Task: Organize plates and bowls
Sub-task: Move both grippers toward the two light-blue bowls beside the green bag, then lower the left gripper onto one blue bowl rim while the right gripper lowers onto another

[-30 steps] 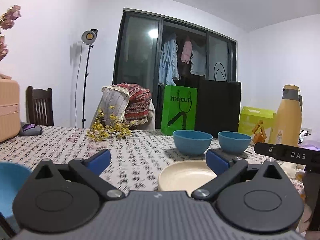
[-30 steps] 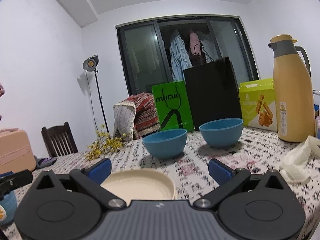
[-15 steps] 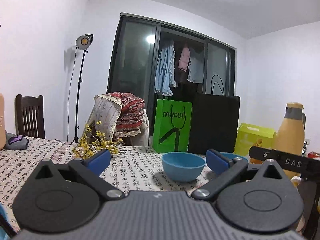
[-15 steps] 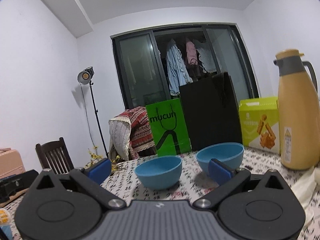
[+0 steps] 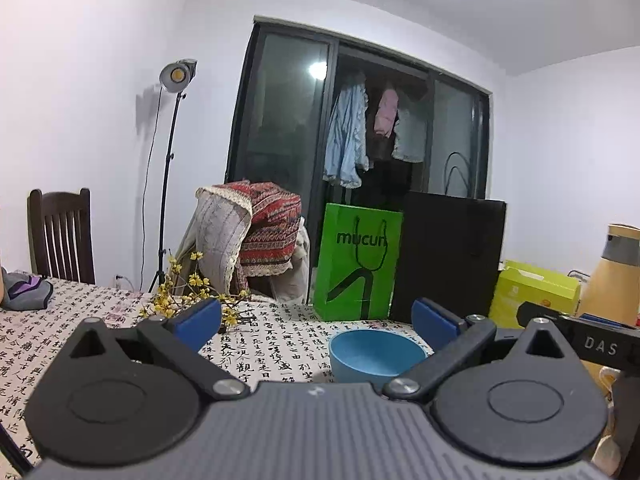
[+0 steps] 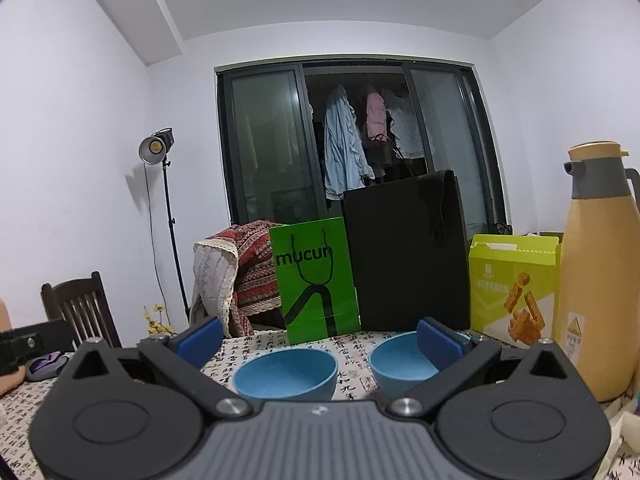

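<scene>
Both grippers were just hanging above the bench (image 5: 280,344) with nothing in them. The left gripper (image 5: 318,320) had its blue fingers (image 5: 198,322) spread wide, and one blue bowl (image 5: 376,354) sat on the patterned cloth just past them, closer to the right-hand finger than the left. The right gripper (image 6: 320,338) was the same deal, fingers (image 6: 440,342) wide and empty. From its camera there were two blue bowls side by side: the left bowl (image 6: 286,374) sat in the gap between the fingers, the right bowl (image 6: 400,364) was partly hidden behind the right-hand finger. The two bowls were near each other, but I couldn't tell if they touched. Further out beyond the fingers stood a green bag (image 6: 314,284) and a black bag (image 6: 404,252), with a yellow box (image 6: 512,284) and a tan thermos (image 6: 600,272) off past the right-hand finger. No plate was visible in either view.
</scene>
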### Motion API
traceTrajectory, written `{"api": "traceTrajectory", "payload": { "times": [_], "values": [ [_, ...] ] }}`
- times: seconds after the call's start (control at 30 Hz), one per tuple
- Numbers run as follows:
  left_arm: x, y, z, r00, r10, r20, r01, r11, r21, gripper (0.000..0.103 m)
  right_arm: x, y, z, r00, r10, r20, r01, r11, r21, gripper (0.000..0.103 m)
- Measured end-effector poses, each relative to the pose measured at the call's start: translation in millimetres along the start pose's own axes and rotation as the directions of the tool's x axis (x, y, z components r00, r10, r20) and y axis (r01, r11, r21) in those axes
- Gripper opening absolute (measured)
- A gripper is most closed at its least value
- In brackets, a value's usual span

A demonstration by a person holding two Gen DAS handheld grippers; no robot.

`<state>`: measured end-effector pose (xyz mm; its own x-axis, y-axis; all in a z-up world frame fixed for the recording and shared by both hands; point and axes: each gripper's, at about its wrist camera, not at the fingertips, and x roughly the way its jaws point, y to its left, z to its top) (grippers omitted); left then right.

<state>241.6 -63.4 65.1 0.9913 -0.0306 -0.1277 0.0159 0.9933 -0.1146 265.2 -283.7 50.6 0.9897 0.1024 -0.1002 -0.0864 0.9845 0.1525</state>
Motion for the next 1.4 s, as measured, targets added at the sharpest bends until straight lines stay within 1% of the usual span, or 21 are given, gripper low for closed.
{"api": "traceTrajectory", "payload": {
  "times": [0.07,0.27,0.37,0.5,0.6,0.67,0.77,0.87,0.97,1.07,1.13,1.2,1.33,1.4],
  "values": [
    [9.3,2.2,4.0,1.0,0.019,-0.008,-0.019,1.0,-0.007,0.103,9.5,-0.3,5.7,1.0,-0.003,-0.01,0.003,1.0,-0.003,0.103],
    [44.1,5.4,20.7,0.999,0.039,-0.028,-0.04,0.998,-0.041,0.103,39.0,4.0,16.8,1.0,-0.01,-0.028,0.01,1.0,0.008,0.103],
    [59.4,7.7,27.2,0.998,0.051,-0.033,-0.053,0.997,-0.058,0.103,58.5,7.3,21.1,0.999,0.003,-0.052,-0.002,1.0,0.014,0.103],
    [84.7,16.6,33.8,0.997,0.048,-0.067,-0.054,0.994,-0.099,0.103,86.3,9.8,22.6,0.997,-0.012,-0.08,0.014,1.0,0.023,0.103],
    [108.0,23.6,36.1,0.992,0.08,-0.101,-0.092,0.989,-0.117,0.103,110.4,10.3,24.1,0.994,0.0,-0.11,0.006,0.998,0.055,0.103],
    [122.9,30.0,37.2,0.989,0.084,-0.122,-0.101,0.985,-0.139,0.103,125.7,10.2,23.7,0.991,0.008,-0.134,0.001,0.998,0.07,0.103],
    [145.1,36.9,37.5,0.984,0.1,-0.146,-0.122,0.981,-0.152,0.103,149.4,12.1,23.8,0.988,-0.008,-0.157,0.022,0.996,0.088,0.103],
    [167.0,43.8,32.9,0.978,0.128,-0.167,-0.153,0.977,-0.15,0.103,173.7,15.4,17.4,0.985,-0.023,-0.171,0.041,0.994,0.102,0.103],
    [186.5,45.7,27.6,0.97,0.14,-0.197,-0.168,0.976,-0.135,0.103,192.4,15.8,0.9,0.983,-0.034,-0.179,0.051,0.995,0.087,0.103],
    [202.7,43.3,22.6,0.968,0.152,-0.201,-0.174,0.98,-0.098,0.103,200.2,7.7,-19.6,0.985,0.025,-0.169,-0.004,0.993,0.12,0.103],
    [213.0,40.6,17.8,0.967,0.144,-0.209,-0.167,0.981,-0.096,0.103,206.6,5.0,-24.2,0.978,0.022,-0.209,0.0,0.995,0.105,0.103],
    [222.4,38.6,9.7,0.965,0.133,-0.226,-0.157,0.984,-0.09,0.103,205.9,0.8,-27.9,0.981,-0.002,-0.194,0.022,0.995,0.101,0.103],
    [240.2,40.3,-9.5,0.956,0.124,-0.265,-0.152,0.985,-0.086,0.103,209.6,-4.6,-33.0,0.978,0.011,-0.206,0.016,0.992,0.127,0.103],
    [246.8,42.3,-18.3,0.953,0.103,-0.283,-0.135,0.987,-0.093,0.103,212.0,-2.7,-34.8,0.977,0.011,-0.213,0.015,0.993,0.12,0.103]
  ]
}}
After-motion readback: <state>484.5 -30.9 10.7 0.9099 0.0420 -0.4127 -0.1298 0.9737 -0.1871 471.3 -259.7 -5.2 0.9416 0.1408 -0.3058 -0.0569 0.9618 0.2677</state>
